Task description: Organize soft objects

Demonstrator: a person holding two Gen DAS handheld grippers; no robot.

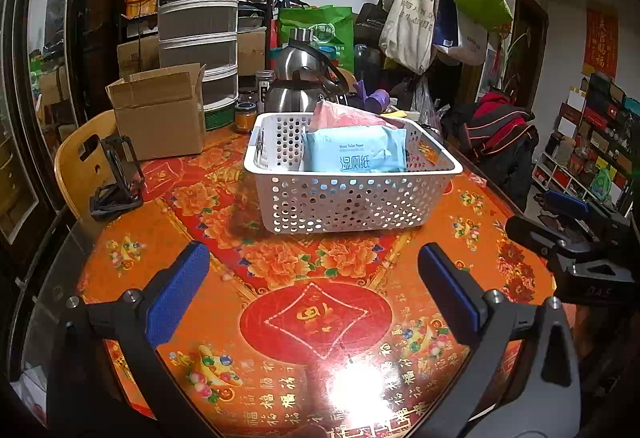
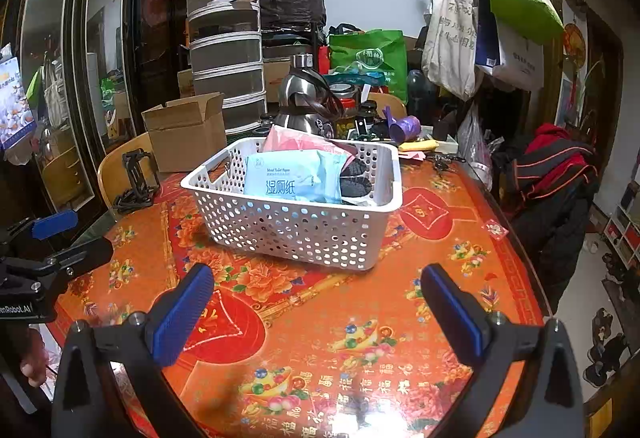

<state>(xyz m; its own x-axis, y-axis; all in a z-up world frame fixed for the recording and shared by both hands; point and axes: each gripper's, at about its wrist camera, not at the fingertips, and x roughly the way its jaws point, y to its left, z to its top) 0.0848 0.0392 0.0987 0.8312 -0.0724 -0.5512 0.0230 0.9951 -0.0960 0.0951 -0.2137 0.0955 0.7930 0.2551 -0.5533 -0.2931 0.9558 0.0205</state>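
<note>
Three soft items fill the white perforated plastic basket (image 1: 352, 198) on the glossy orange floral tablecloth (image 1: 320, 318): a light-blue wet-wipe pack (image 1: 356, 154), a pink plastic bag (image 1: 344, 116) behind it, and something dark, perhaps fabric (image 2: 354, 178). Left gripper (image 1: 314, 294) and right gripper (image 2: 316, 312), blue-padded, hover nearer, jaws wide apart, empty. A brown cardboard box (image 1: 160, 114) stands behind.

The tablecloth (image 1: 280, 266) is orange and red with peony flowers, fruit motifs and gold characters. The basket (image 1: 344, 198) is white, dotted with round holes. In it lie a pale blue wipes pack (image 1: 356, 154) with blue lettering and a pink bag (image 1: 340, 114). Both grippers carry blue pads (image 2: 180, 314) on black frames
</note>
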